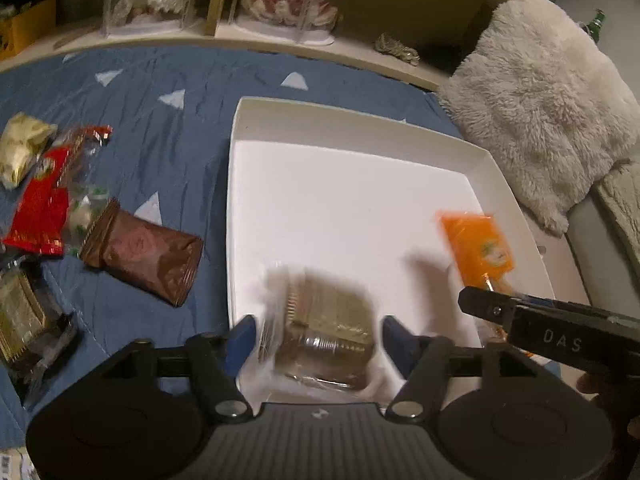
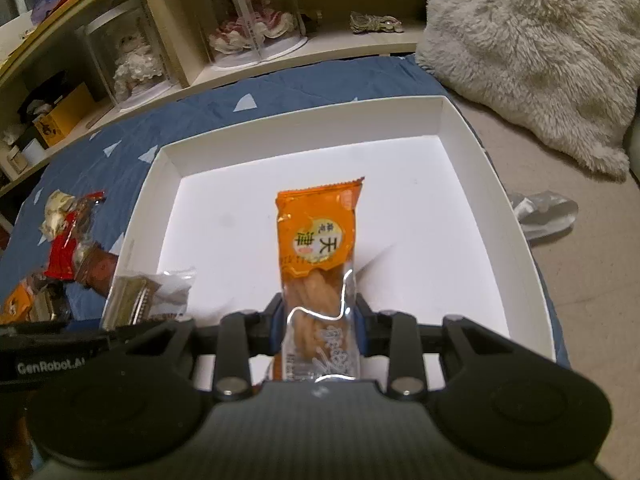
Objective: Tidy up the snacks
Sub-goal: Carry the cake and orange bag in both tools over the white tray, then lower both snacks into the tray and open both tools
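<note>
A white shallow box [image 1: 248,168] lies on the blue bedspread; it also shows in the right wrist view [image 2: 472,160]. My left gripper [image 1: 316,334] is open over the box's near left corner, and a clear-wrapped gold-tray snack [image 1: 324,336], blurred, sits between its spread blue fingers without being pinched. My right gripper [image 2: 320,316] is shut on an orange twist-snack packet [image 2: 318,240] and holds it over the box's middle. That packet also shows in the left wrist view [image 1: 476,248]. The gold-tray snack shows at the box's left edge [image 2: 136,300].
Loose snacks lie on the bedspread left of the box: a brown packet [image 1: 140,256], a red packet [image 1: 40,208], a gold-white one [image 1: 22,152] and a dark tray pack [image 1: 24,320]. A fluffy cushion [image 1: 536,96] lies right of the box. Shelves with display cases run behind.
</note>
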Available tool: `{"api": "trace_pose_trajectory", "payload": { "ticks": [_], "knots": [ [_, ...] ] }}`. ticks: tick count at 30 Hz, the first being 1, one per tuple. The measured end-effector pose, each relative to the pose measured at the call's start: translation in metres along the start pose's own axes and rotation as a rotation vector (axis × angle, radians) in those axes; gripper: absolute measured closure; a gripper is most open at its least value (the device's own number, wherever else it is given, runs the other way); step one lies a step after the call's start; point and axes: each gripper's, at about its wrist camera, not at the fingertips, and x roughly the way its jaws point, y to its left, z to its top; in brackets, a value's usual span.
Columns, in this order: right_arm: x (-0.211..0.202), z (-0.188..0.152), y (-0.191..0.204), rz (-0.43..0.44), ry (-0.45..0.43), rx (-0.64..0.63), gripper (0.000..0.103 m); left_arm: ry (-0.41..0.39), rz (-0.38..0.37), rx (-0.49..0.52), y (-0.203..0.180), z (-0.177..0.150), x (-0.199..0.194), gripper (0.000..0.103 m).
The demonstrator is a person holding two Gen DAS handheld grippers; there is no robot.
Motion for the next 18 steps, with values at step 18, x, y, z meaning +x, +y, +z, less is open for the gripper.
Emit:
{"api": "trace_pose_trajectory", "payload": {
  "ticks": [18],
  "knots": [
    [-0.028, -0.018, -0.010, -0.052, 0.005, 0.025, 0.042, 0.023, 0.040, 0.088, -0.010, -0.010, -0.029, 0.013]
  ]
}}
